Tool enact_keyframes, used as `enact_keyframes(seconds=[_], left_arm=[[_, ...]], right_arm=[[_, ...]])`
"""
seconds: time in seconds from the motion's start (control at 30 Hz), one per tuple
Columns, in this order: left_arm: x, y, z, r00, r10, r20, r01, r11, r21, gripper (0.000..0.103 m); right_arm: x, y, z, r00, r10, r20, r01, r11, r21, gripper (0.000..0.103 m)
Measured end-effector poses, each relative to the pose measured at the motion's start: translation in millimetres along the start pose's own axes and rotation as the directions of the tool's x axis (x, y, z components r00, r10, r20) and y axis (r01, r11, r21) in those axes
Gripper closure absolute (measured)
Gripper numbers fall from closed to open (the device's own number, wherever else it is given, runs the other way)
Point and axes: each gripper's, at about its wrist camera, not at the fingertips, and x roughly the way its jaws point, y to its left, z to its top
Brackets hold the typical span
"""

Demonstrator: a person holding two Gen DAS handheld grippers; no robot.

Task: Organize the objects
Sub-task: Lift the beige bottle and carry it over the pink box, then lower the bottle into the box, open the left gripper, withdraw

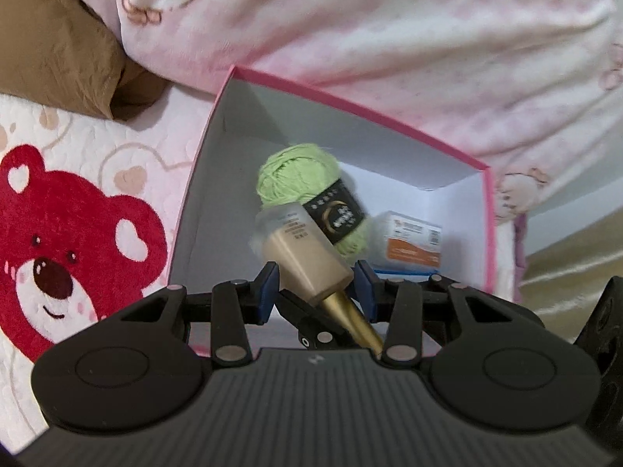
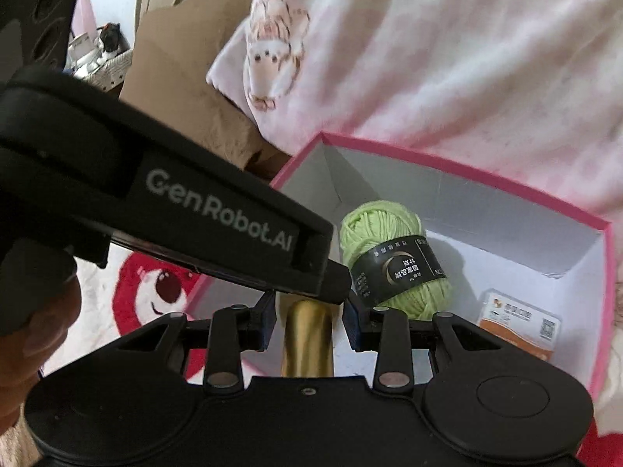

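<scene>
Inside the pink box, yarn and a small carton lay stowed; both tongs, left tongs and right tongs, apparently gripped the unplaced bottle.

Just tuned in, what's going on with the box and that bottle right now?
Both grippers meet at one beige bottle with a gold cap, held over the open pink box. The left gripper pinches the bottle's body, while the right gripper sits around the gold cap. Already in the box are a green yarn ball and a small orange-and-white packet. The bottle is not yet set down.
</scene>
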Motion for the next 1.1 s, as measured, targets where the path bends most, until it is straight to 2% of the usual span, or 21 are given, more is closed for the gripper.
enact_keyframes(seconds=[0.17, 0.33, 0.47, 0.6, 0.7, 0.87, 0.97, 1.07, 1.1], left_arm=[[29, -2, 2, 0.998, 0.055, -0.012, -0.054, 0.998, 0.011, 0.064], [47, -2, 3, 0.997, 0.073, -0.012, -0.073, 0.997, 0.003, 0.065], [51, -1, 2, 0.999, 0.039, 0.023, -0.039, 0.999, -0.007, 0.068], [50, -2, 5, 0.996, -0.028, 0.08, 0.028, 1.0, -0.001, 0.069], [49, 0, 6, 0.994, -0.07, 0.078, 0.07, 0.998, 0.002, 0.069], [52, 6, 1, 0.996, -0.069, 0.056, 0.068, 0.998, 0.015, 0.069], [55, 8, -1, 0.996, -0.072, 0.044, 0.072, 0.997, 0.006, 0.069], [52, 8, -4, 0.997, -0.06, 0.052, 0.059, 0.998, 0.019, 0.069], [49, 7, -5, 0.997, -0.054, 0.058, 0.052, 0.998, 0.031, 0.069]], right_arm=[[24, -14, -7, 1.0, 0.015, -0.017, -0.015, 1.0, 0.022, 0.063], [40, -18, -13, 0.999, -0.003, -0.044, 0.004, 0.999, 0.04, 0.063], [47, -12, -17, 0.996, -0.079, -0.041, 0.08, 0.996, 0.026, 0.064], [46, -17, -16, 0.989, -0.149, -0.006, 0.149, 0.985, 0.084, 0.064], [44, -22, -19, 0.992, -0.126, -0.007, 0.126, 0.984, 0.126, 0.063], [38, -22, -26, 0.996, -0.082, -0.037, 0.086, 0.987, 0.138, 0.062], [35, -18, -30, 0.994, -0.089, -0.06, 0.095, 0.989, 0.114, 0.062], [36, -15, -35, 0.991, -0.095, -0.092, 0.104, 0.989, 0.103, 0.072], [35, -14, -37, 0.991, -0.093, -0.097, 0.103, 0.989, 0.103, 0.072]])
